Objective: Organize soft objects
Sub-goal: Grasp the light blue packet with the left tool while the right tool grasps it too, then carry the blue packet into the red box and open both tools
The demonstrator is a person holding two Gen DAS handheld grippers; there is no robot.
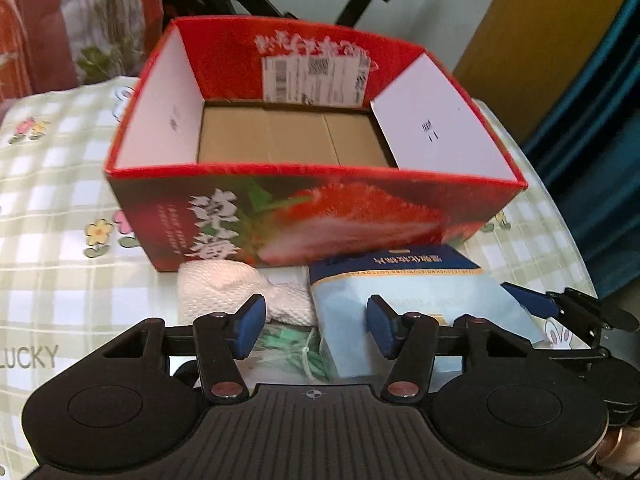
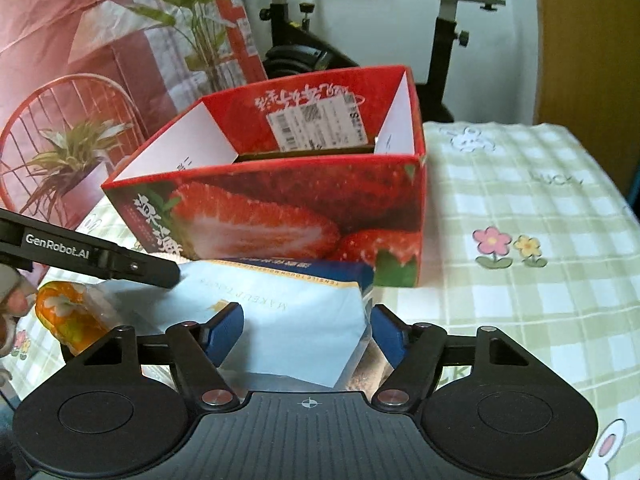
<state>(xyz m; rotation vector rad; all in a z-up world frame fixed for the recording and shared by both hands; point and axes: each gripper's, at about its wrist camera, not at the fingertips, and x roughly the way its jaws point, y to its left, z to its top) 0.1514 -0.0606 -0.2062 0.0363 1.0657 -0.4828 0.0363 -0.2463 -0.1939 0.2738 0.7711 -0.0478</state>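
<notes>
Right gripper (image 2: 306, 334), fingers spread, straddles the light, squashy cotton-pad pack (image 2: 296, 320) before the strawberry box (image 2: 280, 208); grip mid-body

A checked tablecloth (image 2: 520, 208) with flower prints is covering the table, an exercise bike (image 2: 448, 28) is standing behind it, and a plant-printed backdrop (image 2: 100, 60) is hanging alongside.

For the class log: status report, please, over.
Left gripper open, empty. Right gripper open, straddling blue cotton-pad pack. Strawberry box empty. Nothing blocking.
</notes>
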